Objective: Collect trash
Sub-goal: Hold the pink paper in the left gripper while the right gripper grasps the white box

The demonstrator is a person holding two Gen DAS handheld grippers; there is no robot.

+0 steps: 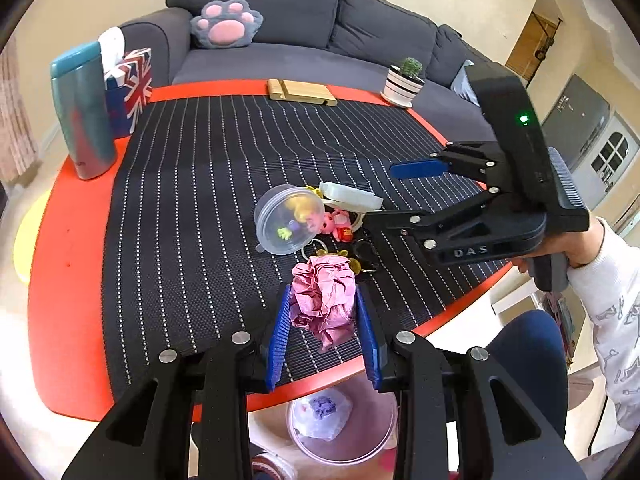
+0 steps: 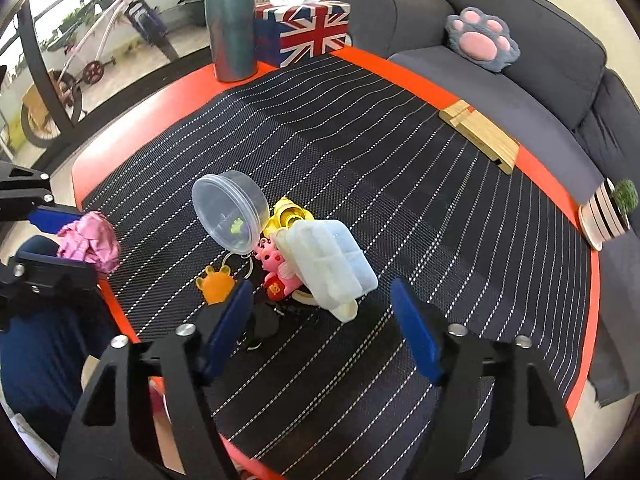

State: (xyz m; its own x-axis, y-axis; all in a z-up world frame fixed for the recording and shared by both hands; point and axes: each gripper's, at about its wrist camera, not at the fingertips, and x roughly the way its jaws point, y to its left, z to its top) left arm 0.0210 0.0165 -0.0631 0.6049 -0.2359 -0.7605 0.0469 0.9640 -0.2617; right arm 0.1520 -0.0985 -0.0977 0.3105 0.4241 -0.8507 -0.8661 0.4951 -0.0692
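We see round red table [image 1: 68,280] under striped black mat [image 1: 200,200], grey sofa [image 1: 300,40] behind. Left gripper [image 1: 322,320] fingers clamp crumpled pink paper [image 1: 324,300] at near table edge; right gripper [image 2: 320,320] fingers apart, gripping nothing, near white plastic box [image 2: 328,264]. Left view alone shows pink waste bin [image 1: 344,432] below.

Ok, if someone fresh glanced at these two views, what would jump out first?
Probably the crumpled pink paper pinched in the left claw at the near edge of the red table, just above a bin on the floor. Next, the toy pile mid-mat: a clear tub, a pink figure and a white case, with the right claw open over it.
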